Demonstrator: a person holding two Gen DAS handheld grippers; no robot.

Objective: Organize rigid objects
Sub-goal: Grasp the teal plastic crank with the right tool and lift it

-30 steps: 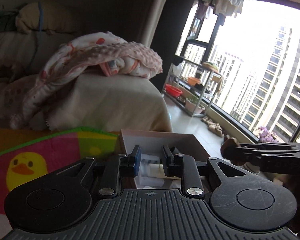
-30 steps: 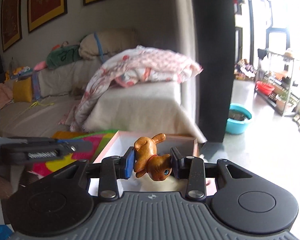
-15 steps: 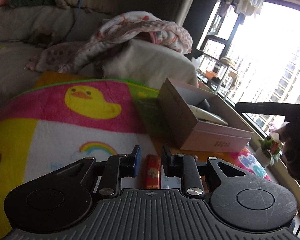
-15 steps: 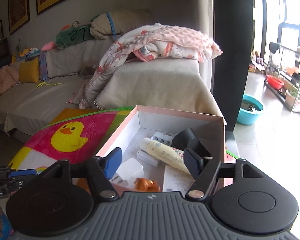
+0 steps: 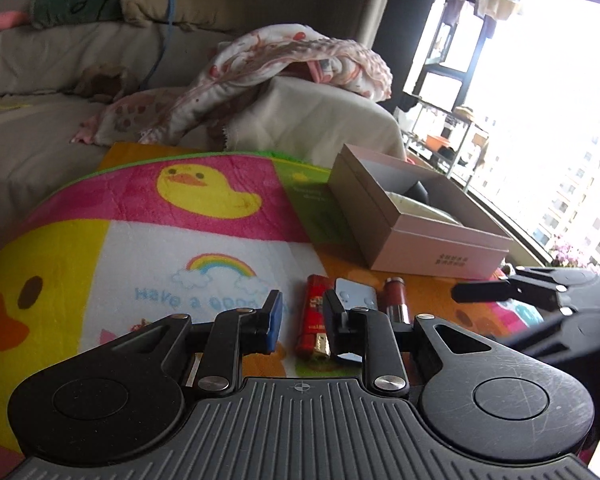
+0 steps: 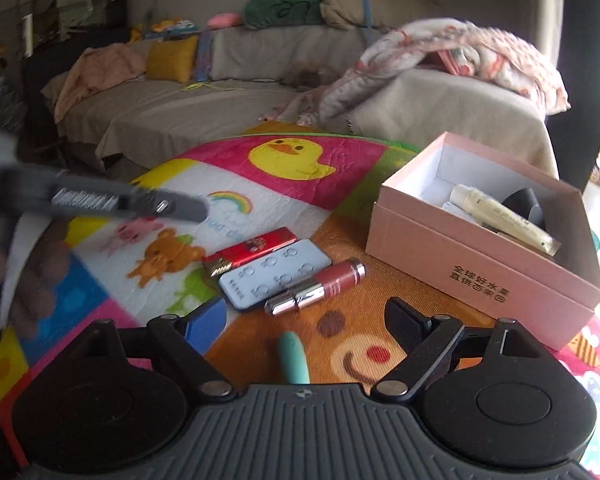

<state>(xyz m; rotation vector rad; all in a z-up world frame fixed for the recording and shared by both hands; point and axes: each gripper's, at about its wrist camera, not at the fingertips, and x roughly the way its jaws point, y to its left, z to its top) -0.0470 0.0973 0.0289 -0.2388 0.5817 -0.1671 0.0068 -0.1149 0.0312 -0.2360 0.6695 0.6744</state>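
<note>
Three things left on the mat: red lighter (image 6: pixel 250 251), pale blue remote (image 6: pixel 276 274) and lipstick (image 6: pixel 320 286), side by side, all just in front of the pink box (image 6: pixel 480 276).
Fourth stray: a teal piece (image 6: pixel 294 358), nearer than the lipstick, well short of the box, low between the right gripper's fingers.
Box so far: cream tube (image 6: pixel 504 220) and a black item inside; the little brown toy dog that the right gripper held a second ago isn't visible in there from here, likely down among them.
Right gripper (image 6: pixel 304 320): empty now, jaws opening wide, swung away from over the box and down toward the mat.
Left gripper (image 5: pixel 300 320): jaws narrow, nothing clamped; it has left the box and now hangs just over the lighter, remote beside its right finger.
What that means: one drop-off looks finished, both hands are lining up for the next pick.
Best guess next: left must open before it can take the lighter; right looks set for the teal piece or lipstick.
Mat (image 5: pixel 140 248): soft, so flat pieces may need a scooping grip.
</note>
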